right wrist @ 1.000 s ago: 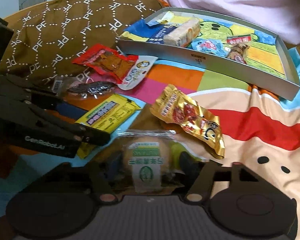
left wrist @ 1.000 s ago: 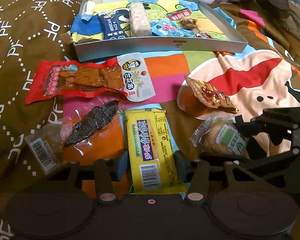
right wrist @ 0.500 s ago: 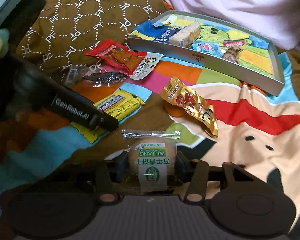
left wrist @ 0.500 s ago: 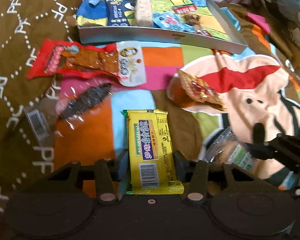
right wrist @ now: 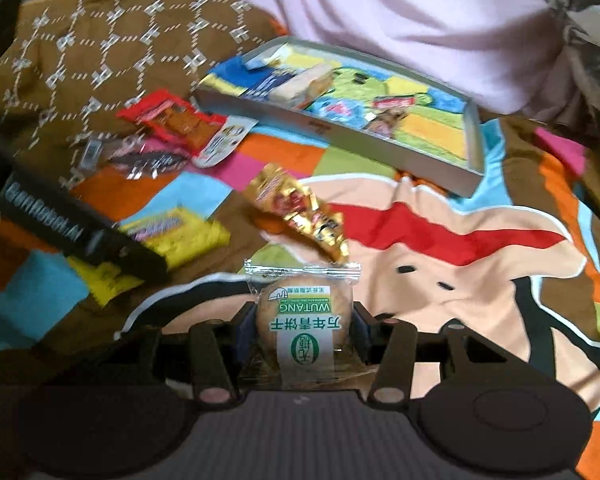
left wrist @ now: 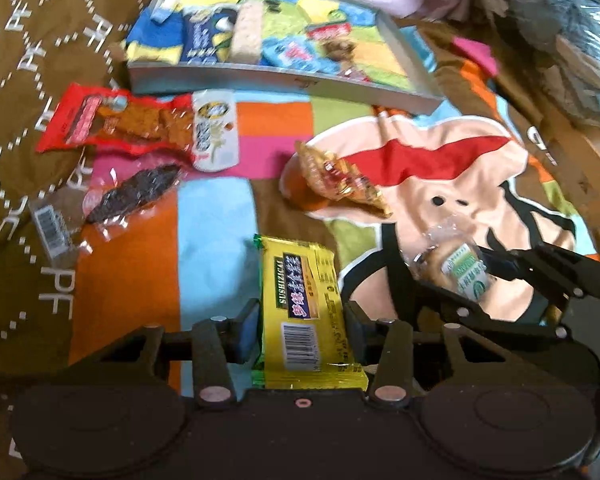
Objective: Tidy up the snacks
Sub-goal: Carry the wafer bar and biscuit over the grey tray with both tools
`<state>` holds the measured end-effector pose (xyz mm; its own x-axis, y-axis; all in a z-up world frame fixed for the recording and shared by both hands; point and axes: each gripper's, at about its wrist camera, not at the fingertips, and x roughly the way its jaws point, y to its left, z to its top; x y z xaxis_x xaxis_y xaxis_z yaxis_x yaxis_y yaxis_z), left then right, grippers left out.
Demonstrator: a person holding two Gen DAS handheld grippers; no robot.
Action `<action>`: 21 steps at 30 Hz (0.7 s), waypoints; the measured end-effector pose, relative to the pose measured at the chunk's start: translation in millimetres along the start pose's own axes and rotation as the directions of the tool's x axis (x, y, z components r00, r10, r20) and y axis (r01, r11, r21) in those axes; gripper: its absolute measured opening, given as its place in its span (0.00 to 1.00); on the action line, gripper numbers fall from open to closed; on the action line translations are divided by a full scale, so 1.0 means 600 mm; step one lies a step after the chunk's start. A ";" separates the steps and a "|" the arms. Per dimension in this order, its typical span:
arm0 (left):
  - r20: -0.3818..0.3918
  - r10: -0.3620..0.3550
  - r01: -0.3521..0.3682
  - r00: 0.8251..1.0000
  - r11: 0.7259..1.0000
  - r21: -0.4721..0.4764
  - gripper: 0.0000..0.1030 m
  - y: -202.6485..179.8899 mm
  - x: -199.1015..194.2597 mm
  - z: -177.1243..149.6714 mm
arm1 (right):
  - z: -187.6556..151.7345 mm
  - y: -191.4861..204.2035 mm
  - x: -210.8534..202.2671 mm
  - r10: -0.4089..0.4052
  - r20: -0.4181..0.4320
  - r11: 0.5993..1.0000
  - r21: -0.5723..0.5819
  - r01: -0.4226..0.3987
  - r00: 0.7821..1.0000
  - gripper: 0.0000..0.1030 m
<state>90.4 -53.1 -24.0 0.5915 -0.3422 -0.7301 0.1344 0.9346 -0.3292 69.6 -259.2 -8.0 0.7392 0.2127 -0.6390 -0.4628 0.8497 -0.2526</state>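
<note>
1. Two tools are in view. The left tool (left wrist: 302,326) pinches one yellow snack packet (left wrist: 306,316) between its pads, its jaws having just closed further on it; the right tool (right wrist: 302,330) pinches one clear-wrapped round biscuit (right wrist: 302,330). Both packets are held above the bedspread (left wrist: 216,220).
2. Four loose snacks lie on the bedspread beyond them: one gold packet (left wrist: 340,180), one clear packet with a dark strip (left wrist: 134,194), one red packet (left wrist: 116,122) and one white-ended packet (left wrist: 214,132) lying over the red one's right end.
3. In the left wrist view the right tool crosses the lower right, in front of the cartoon print.
4. Farthest lies one grey tray (left wrist: 280,78) holding about six snacks; motion blur prevents an exact count.
5. Beside it are a brown patterned cushion (right wrist: 100,52) and pink fabric (right wrist: 380,8).
</note>
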 end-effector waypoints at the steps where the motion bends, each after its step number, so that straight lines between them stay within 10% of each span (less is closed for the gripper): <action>1: 0.011 -0.006 0.006 1.000 1.000 0.005 0.44 -0.002 -0.002 0.000 | 0.000 -0.003 -0.002 -0.002 0.009 1.000 0.004 0.002 1.000 0.52; 21: -0.041 0.011 -0.006 0.999 0.993 0.115 0.64 0.009 0.052 0.001 | -0.003 -0.014 0.008 0.015 0.015 1.000 0.011 -0.015 1.000 0.52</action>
<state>110.1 -58.6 -48.5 0.5599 -0.3357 -0.7575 0.2209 0.9416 -0.2540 76.1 -266.1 -10.4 0.7395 0.2326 -0.6318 -0.4688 0.8514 -0.2353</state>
